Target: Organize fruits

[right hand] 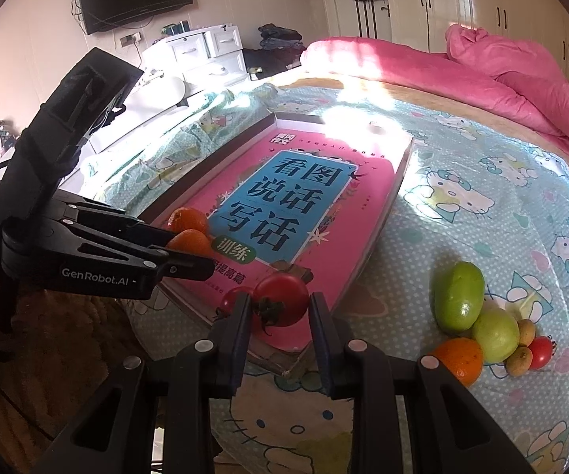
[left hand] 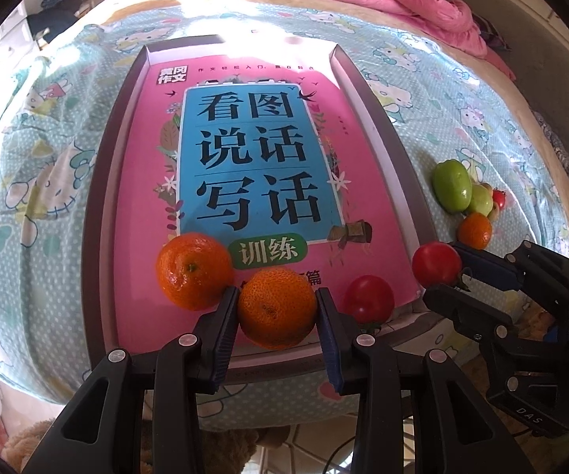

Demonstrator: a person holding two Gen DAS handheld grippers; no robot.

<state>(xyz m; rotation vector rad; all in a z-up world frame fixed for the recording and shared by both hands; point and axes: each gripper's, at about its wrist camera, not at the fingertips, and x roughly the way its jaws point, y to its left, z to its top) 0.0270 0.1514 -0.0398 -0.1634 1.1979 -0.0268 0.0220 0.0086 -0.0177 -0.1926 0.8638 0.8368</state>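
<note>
Two tongs we hold over the pink book (left hand: 253, 158) in its tray (left hand: 98, 197) on the bed: our left tongs (left hand: 276, 308) clamp an orange (left hand: 276, 310), our right tongs (right hand: 280, 308) pinch a tomato (right hand: 282, 300). Another orange (left hand: 191, 270) and tomato (left hand: 369, 298) lie on the book nearby.

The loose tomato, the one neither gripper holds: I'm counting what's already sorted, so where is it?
In the left wrist view, the loose tomato lies at the tray's near right corner, between the two gripped fruits.
</note>
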